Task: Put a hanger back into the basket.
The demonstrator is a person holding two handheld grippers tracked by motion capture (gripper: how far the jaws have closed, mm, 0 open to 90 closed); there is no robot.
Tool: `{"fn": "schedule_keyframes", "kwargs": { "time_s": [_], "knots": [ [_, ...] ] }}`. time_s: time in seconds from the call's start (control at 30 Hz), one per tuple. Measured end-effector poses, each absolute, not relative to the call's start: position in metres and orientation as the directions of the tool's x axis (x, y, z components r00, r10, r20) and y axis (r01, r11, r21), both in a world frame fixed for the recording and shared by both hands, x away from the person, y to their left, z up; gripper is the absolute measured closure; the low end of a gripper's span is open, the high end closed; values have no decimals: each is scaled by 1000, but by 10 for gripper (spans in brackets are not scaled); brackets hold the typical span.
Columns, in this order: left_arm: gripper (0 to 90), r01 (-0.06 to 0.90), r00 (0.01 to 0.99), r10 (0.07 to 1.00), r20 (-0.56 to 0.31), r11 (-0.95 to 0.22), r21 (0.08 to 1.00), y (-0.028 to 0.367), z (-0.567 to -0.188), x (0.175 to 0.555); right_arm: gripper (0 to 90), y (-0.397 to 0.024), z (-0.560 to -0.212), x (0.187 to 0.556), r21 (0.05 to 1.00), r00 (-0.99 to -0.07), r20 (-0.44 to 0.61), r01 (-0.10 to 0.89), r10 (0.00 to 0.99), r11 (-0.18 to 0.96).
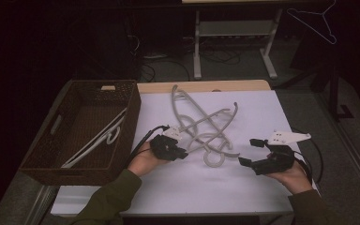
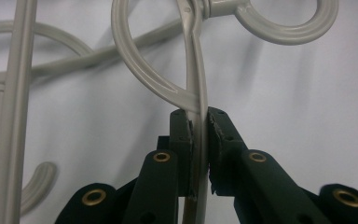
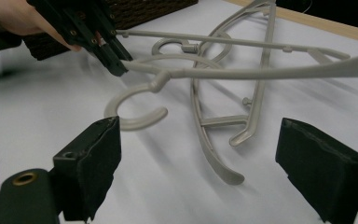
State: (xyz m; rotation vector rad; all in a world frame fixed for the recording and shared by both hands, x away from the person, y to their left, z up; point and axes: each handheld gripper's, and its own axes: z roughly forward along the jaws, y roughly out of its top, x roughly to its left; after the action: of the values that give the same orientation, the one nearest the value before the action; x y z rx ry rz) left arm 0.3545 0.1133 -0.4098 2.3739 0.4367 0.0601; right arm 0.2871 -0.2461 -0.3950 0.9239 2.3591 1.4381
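Observation:
Several grey plastic hangers (image 1: 206, 126) lie tangled on the white table cover. My left gripper (image 1: 183, 153) is shut on the thin arm of one grey hanger (image 2: 196, 79), near its hook; in the left gripper view the pads (image 2: 185, 135) press that arm from both sides (image 2: 199, 126). In the right gripper view the held hanger (image 3: 242, 72) sits a little above the others, with the left gripper (image 3: 114, 63) at its end. My right gripper (image 1: 247, 151) stands open to the right of the pile, its jaws wide apart with nothing between them (image 3: 198, 123).
A dark wicker basket (image 1: 131, 117) stands at the table's left with a white hanger (image 1: 98, 138) lying in it. The table's wooden far edge (image 1: 201, 86) shows behind the pile. Another hanger (image 1: 316, 23) hangs on a stand at the back right.

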Motion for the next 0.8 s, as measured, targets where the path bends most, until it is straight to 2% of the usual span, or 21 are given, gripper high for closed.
{"fn": "schedule_keyframes", "kwargs": {
  "time_s": [0.5, 0.8],
  "knots": [
    [818, 303, 931, 358, -70, -651, 696, 115, -325, 353, 136, -248, -393, 286, 866, -772, 128, 393, 622, 310],
    [818, 293, 924, 381, -37, -641, 710, 139, -277, 357, 136, -248, -394, 287, 865, -774, 130, 394, 620, 310]
  ]
}}
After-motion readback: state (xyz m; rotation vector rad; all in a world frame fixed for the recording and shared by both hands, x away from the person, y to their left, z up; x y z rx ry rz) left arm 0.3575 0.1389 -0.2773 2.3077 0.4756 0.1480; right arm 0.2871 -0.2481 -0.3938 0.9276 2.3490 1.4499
